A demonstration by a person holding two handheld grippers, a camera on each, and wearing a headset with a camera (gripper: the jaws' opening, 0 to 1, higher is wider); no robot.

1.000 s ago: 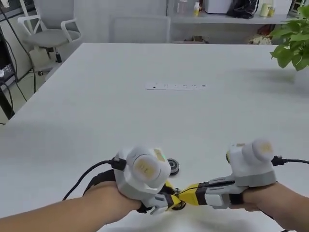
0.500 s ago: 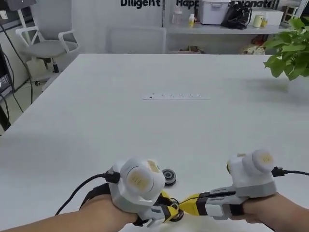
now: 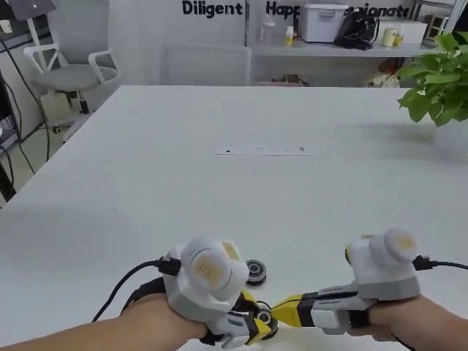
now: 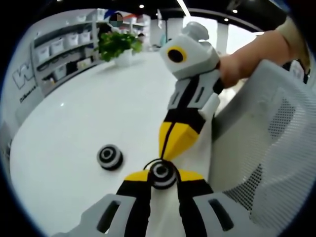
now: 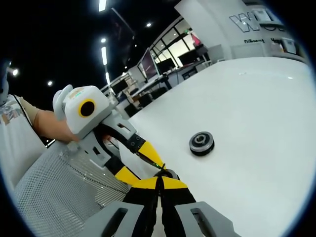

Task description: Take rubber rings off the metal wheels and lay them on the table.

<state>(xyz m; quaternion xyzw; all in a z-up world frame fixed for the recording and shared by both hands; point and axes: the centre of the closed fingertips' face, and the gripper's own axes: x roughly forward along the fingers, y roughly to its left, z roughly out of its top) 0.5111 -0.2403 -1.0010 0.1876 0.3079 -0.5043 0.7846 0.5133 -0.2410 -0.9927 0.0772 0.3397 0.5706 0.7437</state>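
- The held wheel point(image 4: 161, 174), a small dark-rimmed metal wheel, sits right between the yellow tips of the left gripper point(image 3: 259, 320), low over the near edge of the white table point(image 3: 292, 205).
- A second wheel point(image 3: 255, 270) lies flat on the table just beyond the held wheel, apart from both grippers. In the left gripper view it lies to the left of the held wheel; in the right gripper view it lies up and to the right of it.
- The left gripper is clamped on the held wheel, one yellow tip pressed against each side of its rim, with the jaws spread only as wide as the wheel.
- The right gripper point(image 5: 159, 183) reaches in from the opposite side, so its tips meet the held wheel head-on. Its two jaws are squeezed together with barely a slit between them, and the point rests at the wheel's edge. I cannot tell whether anything is nipped between them.
- The left hand point(image 3: 164, 322) wraps its gripper from behind, its forearm coming in low from the left and the jaws angled down and right toward the held wheel.
- The right hand point(image 3: 409, 314) holds its gripper almost level, the jaws pointing left at the held wheel, so the two tools meet nose to nose.
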